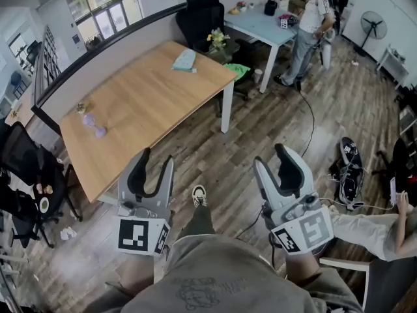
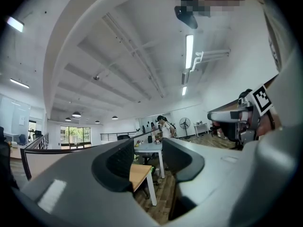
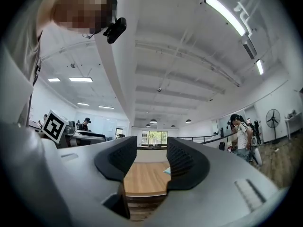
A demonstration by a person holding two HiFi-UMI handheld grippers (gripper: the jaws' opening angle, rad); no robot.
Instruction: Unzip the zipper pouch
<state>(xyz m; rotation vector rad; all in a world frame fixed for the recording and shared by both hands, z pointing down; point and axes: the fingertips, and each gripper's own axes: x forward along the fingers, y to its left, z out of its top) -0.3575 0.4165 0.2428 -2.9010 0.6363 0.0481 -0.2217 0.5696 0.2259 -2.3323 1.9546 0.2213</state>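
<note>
Ahead-left, long light-wood table (image 1: 143, 109). Short of it, left gripper (image 1: 156, 158) and right gripper (image 1: 270, 156), jaws apart, empty. At its far end, flat teal zipper pouch (image 1: 185, 60): lies lengthwise away, well apart from both, nearer left gripper.

The left tool (image 1: 156, 156) and right tool (image 1: 271, 155) are held side by side, jaws apart, empty.
</note>
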